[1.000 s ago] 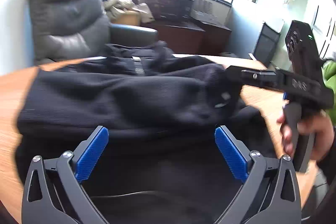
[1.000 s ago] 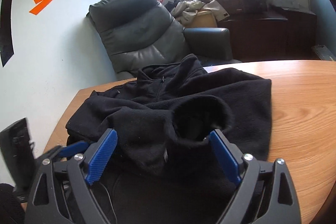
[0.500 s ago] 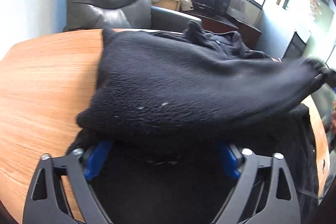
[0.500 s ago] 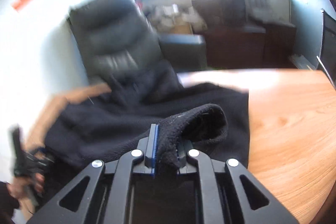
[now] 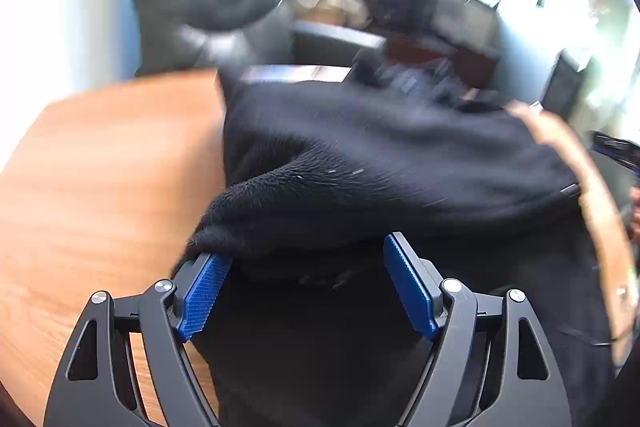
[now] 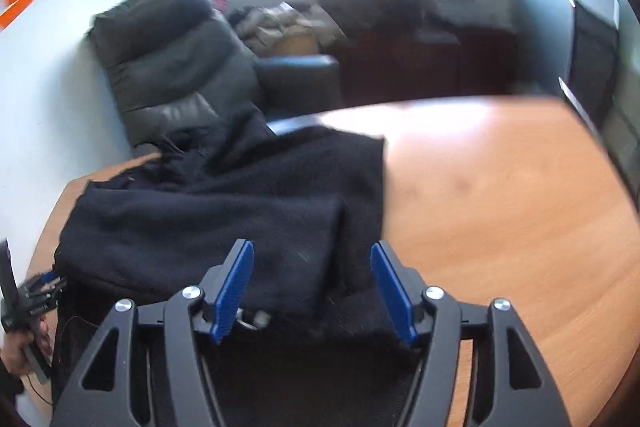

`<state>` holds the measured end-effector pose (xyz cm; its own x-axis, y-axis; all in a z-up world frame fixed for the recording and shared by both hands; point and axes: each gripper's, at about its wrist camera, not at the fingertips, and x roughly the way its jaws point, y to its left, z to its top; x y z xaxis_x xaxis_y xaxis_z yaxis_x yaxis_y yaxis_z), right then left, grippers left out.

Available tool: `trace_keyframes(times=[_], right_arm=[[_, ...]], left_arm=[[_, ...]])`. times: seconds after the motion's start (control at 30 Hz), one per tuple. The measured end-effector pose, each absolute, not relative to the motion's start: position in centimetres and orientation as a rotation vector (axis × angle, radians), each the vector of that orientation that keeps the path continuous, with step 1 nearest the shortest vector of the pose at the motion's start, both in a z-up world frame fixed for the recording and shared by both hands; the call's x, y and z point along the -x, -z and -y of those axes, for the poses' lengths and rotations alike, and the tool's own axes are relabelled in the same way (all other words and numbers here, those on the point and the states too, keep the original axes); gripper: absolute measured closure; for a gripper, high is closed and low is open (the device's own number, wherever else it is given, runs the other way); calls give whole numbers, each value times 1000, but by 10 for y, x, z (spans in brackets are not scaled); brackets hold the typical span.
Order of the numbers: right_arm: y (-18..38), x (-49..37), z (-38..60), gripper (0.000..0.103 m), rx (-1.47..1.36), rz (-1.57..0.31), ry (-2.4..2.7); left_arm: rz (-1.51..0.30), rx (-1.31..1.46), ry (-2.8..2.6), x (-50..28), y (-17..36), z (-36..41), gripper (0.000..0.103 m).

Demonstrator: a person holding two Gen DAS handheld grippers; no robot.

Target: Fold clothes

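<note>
A black fleece jacket [image 5: 380,163] lies folded over on the wooden table [image 5: 100,187]. It also shows in the right wrist view [image 6: 224,219]. My left gripper [image 5: 308,283] is open, its blue pads on either side of the jacket's near left fold, with fleece draped over the left pad. My right gripper [image 6: 312,287] is open over the jacket's near right corner, nothing pinched between its pads. The left gripper also shows at the far left of the right wrist view [image 6: 36,295].
A dark leather armchair [image 6: 172,67] stands behind the table. A dark cabinet with a box of cloth [image 6: 296,35] is under the windows. Bare table top [image 6: 500,187] lies to the right of the jacket.
Both grippers have opened and let go of the jacket; the right was pinched shut on a fold half a second ago. The lifted layer now lies flat across the jacket.
</note>
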<state>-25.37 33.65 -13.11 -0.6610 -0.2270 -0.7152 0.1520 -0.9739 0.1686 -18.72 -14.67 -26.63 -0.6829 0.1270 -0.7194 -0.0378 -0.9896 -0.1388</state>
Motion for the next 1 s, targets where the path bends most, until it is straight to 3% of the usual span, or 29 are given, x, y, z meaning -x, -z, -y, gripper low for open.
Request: trace_keyframes(times=[0.07,0.1,0.3,0.53,0.7,0.73,0.77,0.83,0.93,1.0], right_arm=[[111,264,-301,33,-1066,81,2627],[107,275,-275,31,-1037,76,2548],[134,347,-130,30,-1039,51,2162],[166,419,-15,30,-1133,68,1850],[203,463,45,33,-1338,48,1646],[211,465,50,46,-1371,49,1606],[219,466,56,67,-1403,51,1566],[227,459,67,92,-1432,32,1480],[226,442,81,97,-1454,-69,1420],[203,442,77,98,-1380,14,1432]], left_arm=[[207,1095,-2796,184,237,145,13],[217,1036,-2807,187,227,142,1],[221,937,-2740,203,215,129,2],[151,1226,-2610,211,296,113,2],[113,1220,-2649,202,306,109,1],[118,1219,-2654,202,306,108,0],[111,1218,-2656,202,306,107,0],[125,1212,-2653,201,306,107,0],[132,1208,-2643,200,304,105,0],[141,1196,-2635,199,301,105,0]])
